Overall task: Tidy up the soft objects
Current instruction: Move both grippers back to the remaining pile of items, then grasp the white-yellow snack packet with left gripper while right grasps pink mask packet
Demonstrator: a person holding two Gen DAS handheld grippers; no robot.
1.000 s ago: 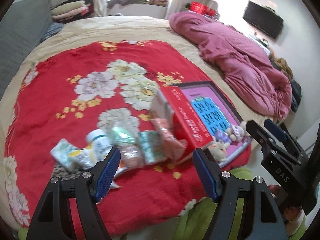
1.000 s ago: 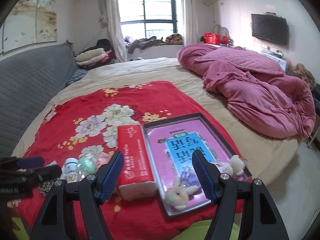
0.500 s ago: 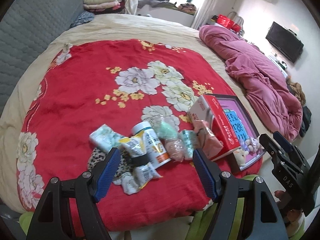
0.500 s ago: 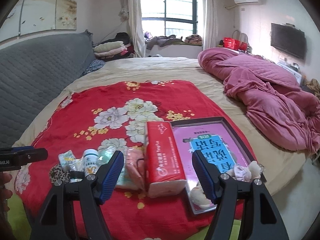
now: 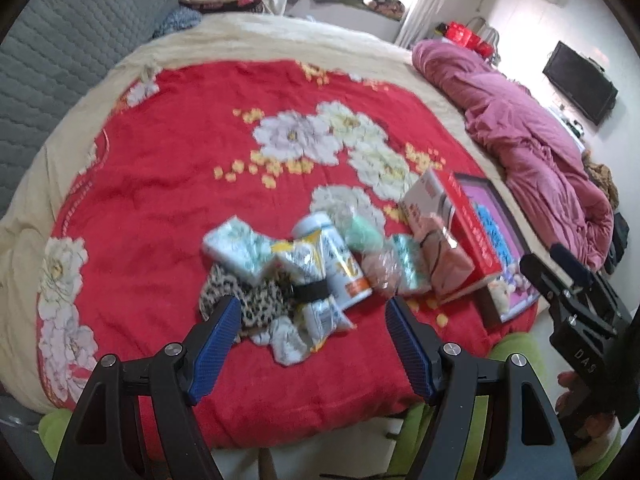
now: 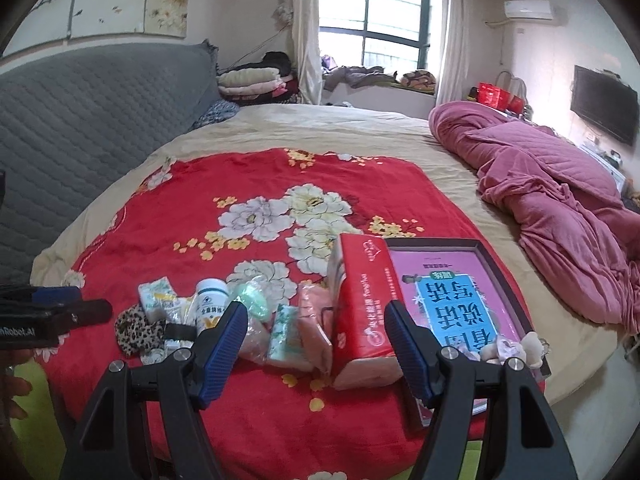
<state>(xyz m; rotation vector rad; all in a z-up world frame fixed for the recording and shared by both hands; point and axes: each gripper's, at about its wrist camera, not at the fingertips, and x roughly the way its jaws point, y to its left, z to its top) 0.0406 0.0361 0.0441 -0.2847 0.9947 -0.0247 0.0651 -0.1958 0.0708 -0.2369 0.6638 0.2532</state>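
Note:
A row of small items lies on the red floral blanket [image 5: 168,184]: a leopard-print cloth [image 5: 240,300], tissue packets [image 5: 236,248], a white bottle [image 5: 340,264], a green soft object [image 5: 362,236], a pink pouch [image 5: 448,256] and a red tissue pack [image 5: 464,224]. A pink book in a dark tray [image 6: 452,292] holds small plush toys [image 6: 516,346]. My left gripper [image 5: 314,328] is open and empty above the near edge of the pile. My right gripper [image 6: 314,332] is open and empty in front of the red tissue pack [image 6: 360,308].
A crumpled pink quilt [image 6: 560,192] lies on the right of the bed. A grey padded headboard [image 6: 80,128] is at the left. Folded bedding [image 6: 256,80] sits by the window. A TV [image 6: 604,108] hangs on the right wall.
Both views have swung left; the pile now sits centred before my left gripper. Both grippers stay open.

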